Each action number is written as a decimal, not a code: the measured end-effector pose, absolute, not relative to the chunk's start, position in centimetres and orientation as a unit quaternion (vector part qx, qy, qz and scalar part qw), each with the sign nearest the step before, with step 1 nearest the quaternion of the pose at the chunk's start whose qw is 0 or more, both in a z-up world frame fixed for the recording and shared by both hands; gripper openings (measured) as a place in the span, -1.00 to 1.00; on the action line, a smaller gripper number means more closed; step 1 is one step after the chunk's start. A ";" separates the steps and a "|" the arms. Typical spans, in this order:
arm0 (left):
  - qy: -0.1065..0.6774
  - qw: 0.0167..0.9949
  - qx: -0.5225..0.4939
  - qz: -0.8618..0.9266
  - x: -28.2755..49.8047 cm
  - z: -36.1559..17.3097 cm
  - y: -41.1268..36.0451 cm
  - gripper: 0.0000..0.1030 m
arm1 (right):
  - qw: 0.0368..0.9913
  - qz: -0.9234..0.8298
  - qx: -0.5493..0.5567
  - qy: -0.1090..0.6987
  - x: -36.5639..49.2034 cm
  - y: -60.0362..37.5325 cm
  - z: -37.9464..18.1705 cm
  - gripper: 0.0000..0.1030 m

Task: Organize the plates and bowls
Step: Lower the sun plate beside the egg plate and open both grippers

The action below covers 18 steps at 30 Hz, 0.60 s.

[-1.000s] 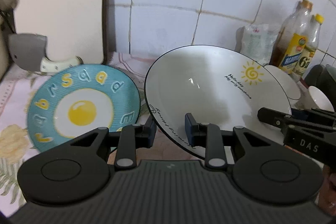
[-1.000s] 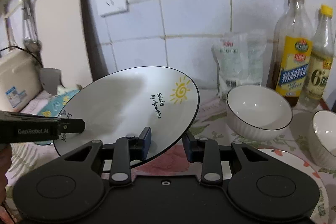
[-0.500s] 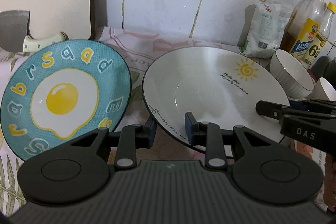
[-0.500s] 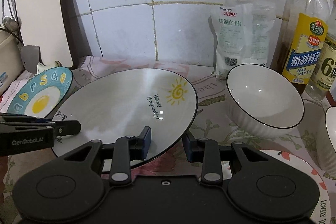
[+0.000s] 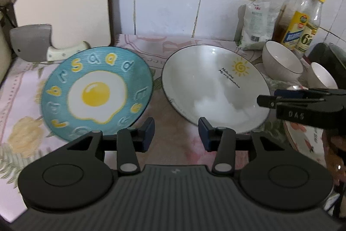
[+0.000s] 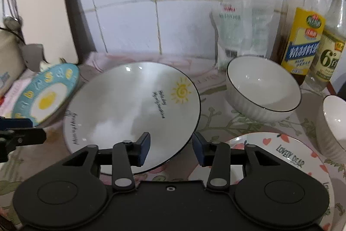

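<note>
- We are hovering the left tool [image 5: 176,133], jaws spread and gripping nothing, over the gap between two plates on the cloth-covered tabletop [image 5: 173,151].
- We are keeping the right tool [image 6: 170,145] spread and empty as well, its left finger over the near rim of the white sun plate [image 6: 132,114].
- The sun plate is lying flat at the right tool's 12 o'clock; the blue egg plate [image 5: 97,93] is sitting just beside it, at the left tool's 11 o'clock.
- We are judging the sorting barely begun: nothing is stacked, with the ribbed white bowl [image 6: 262,90] at 1 o'clock, a second bowl [image 6: 333,125] at 3 o'clock and a heart-patterned plate [image 6: 281,157] all lying apart.
- Writing: the heart plate is reading "LOVELY DEAR"; the sun plate is showing script too small to read; raised letters are ringing the egg plate; the bottle [image 6: 302,21] labels are carrying Chinese characters and a large "6°".
</note>
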<state>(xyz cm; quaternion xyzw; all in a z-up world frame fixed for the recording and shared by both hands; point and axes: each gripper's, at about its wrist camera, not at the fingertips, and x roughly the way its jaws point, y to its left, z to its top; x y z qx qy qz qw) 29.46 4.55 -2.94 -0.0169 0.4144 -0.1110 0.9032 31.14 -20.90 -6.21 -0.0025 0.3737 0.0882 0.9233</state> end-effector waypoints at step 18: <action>0.369 0.910 0.049 -0.183 19.7 5.2 4.3 0.20 | 0.946 0.152 -0.026 0.287 17.9 -22.7 2.0 0.21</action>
